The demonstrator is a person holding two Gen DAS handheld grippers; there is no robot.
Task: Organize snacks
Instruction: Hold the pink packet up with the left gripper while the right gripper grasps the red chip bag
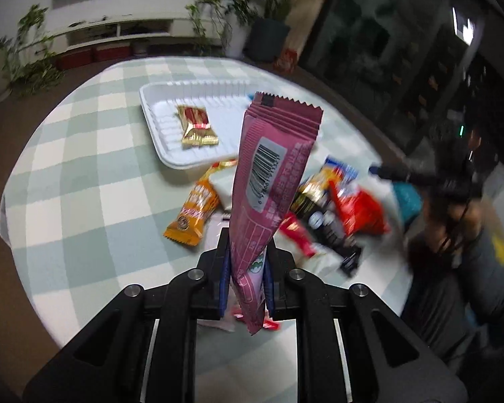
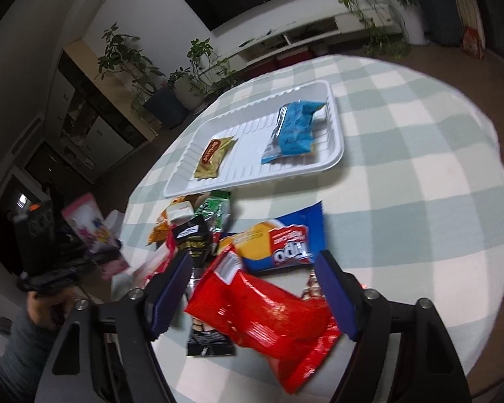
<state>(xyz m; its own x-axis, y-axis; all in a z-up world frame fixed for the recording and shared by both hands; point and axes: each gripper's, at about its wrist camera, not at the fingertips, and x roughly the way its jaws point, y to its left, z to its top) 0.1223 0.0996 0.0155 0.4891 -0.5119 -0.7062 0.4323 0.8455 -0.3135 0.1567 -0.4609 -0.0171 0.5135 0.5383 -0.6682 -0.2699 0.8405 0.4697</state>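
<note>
With the left gripper [image 1: 246,278] clamping the pink packet [image 1: 268,181], carry it ahead to the tray [image 1: 154,114]; right gripper [image 2: 252,288] stands wide around the red bag [image 2: 265,315].

Each hand-held gripper [image 1: 247,268] is black plastic with blue finger pads [image 2: 173,288], silver screws; grey sleeve [image 2: 13,352].

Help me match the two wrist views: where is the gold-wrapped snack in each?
Left wrist view: gold-wrapped snack lies in the white tray, left of centre, above the middle.
Right wrist view: gold-wrapped snack lies at the tray's left end.
Shared landmark: the white tray.
</note>
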